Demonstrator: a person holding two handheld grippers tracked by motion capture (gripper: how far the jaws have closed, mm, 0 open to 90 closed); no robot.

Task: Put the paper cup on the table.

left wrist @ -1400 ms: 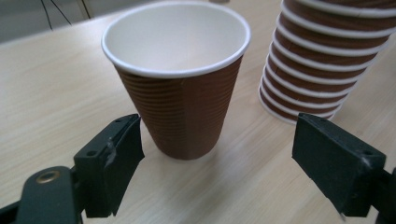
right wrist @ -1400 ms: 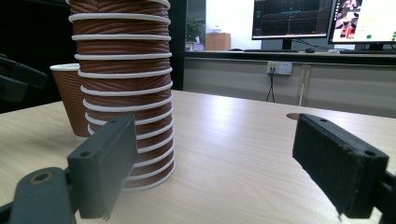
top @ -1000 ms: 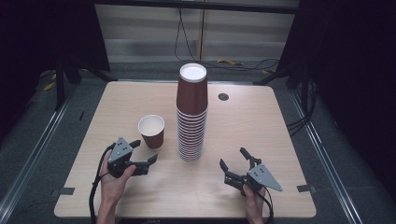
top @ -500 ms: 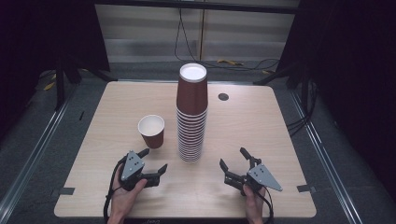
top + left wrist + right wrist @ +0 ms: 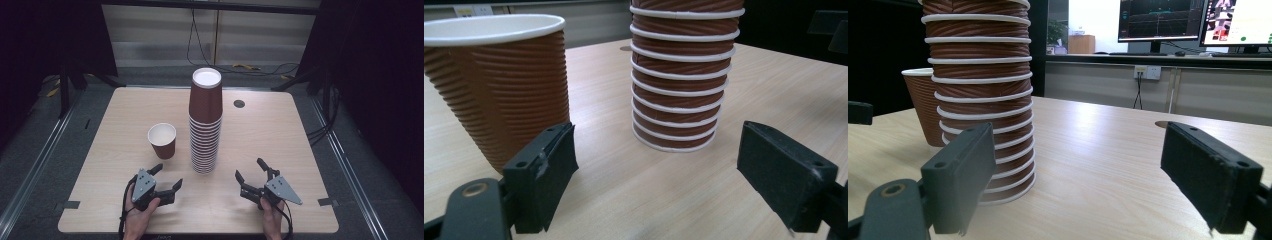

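Brown cups: my left tongs (image 5: 166, 178) and right tongs (image 5: 250, 170) gape wide, gripping nothing, low on the surface (image 5: 280, 135). Between them rises the stack (image 5: 205, 122), its top cropped in both gripper views; the single cup (image 5: 162, 140) stands beside it.

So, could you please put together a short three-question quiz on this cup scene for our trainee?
1. True or false: the single cup stands upright, open end up.
2. Which claw is nearer the single cup: A) left claw B) right claw?
3. Fill in: the cup stack stands with its rims facing ____.

Key: 1 true. 2 A. 3 down; both claws are open and hold nothing, low over the table.
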